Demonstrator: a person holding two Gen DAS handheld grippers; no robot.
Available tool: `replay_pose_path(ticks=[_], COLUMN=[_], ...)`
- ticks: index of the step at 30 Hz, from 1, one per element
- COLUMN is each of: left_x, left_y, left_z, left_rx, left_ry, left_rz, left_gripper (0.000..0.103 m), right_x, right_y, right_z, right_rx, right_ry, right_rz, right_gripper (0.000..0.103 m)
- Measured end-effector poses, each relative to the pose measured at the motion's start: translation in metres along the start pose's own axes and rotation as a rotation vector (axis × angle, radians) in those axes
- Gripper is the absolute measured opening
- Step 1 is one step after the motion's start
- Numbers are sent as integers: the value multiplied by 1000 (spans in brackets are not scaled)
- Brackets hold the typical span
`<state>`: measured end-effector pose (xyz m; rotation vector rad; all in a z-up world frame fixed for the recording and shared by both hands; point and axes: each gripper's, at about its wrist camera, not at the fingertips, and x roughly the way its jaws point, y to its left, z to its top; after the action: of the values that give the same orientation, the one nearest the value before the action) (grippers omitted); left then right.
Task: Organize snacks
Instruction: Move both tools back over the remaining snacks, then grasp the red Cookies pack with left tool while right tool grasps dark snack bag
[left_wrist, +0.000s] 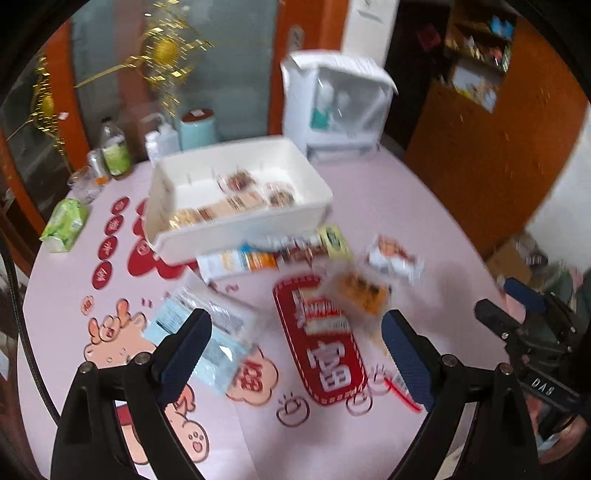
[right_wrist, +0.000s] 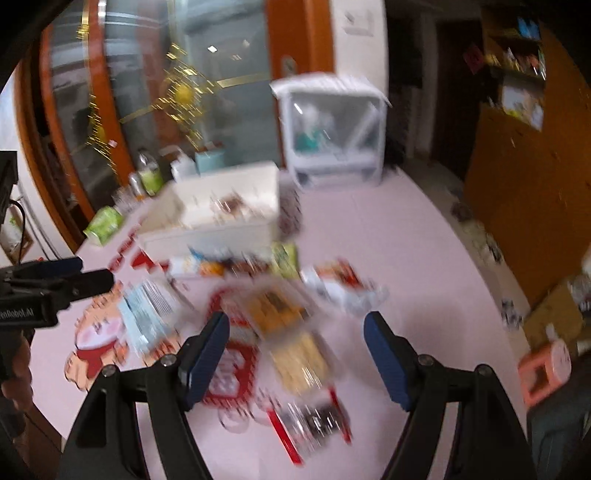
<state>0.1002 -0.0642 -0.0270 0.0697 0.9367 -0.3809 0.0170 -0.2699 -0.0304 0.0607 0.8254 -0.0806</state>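
Orange snack packet (left_wrist: 356, 295) tilted, long axis toward white bin (left_wrist: 314, 218)

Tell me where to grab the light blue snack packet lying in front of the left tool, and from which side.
Take the light blue packet from above, tool fingers straddling its narrow width near the middle. It lies flat on the pink tablecloth, so a sideways approach would probably only push it. Its edges look free of the other snacks, though blur hides the seams.

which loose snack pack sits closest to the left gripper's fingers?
The pale blue-and-clear packet, lying right beside the left finger. The orange pack and red-white pack lie farther out.
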Motion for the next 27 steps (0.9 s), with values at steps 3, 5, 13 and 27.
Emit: replay_pose_path(ticks=[3,5,13,27], left_x=[21,36,87,181], left_y=[-12,-20,-36,-15], left_z=[-12,-19,-40,-27], left_rx=[41,59,110,40], left_ry=[60,99,222,364], left_rz=[0,-6,-12,27], left_gripper=[93,93,93,93], right_x=[13,20,59,111], right_y=[-25,-37,-66,-39], right_z=[-29,-45,-109,-105], right_rx=[53,87,292,218], right_ry=[73,112,271,315], right_rz=[13,21,42,-23], right_gripper=[76,76,76,60])
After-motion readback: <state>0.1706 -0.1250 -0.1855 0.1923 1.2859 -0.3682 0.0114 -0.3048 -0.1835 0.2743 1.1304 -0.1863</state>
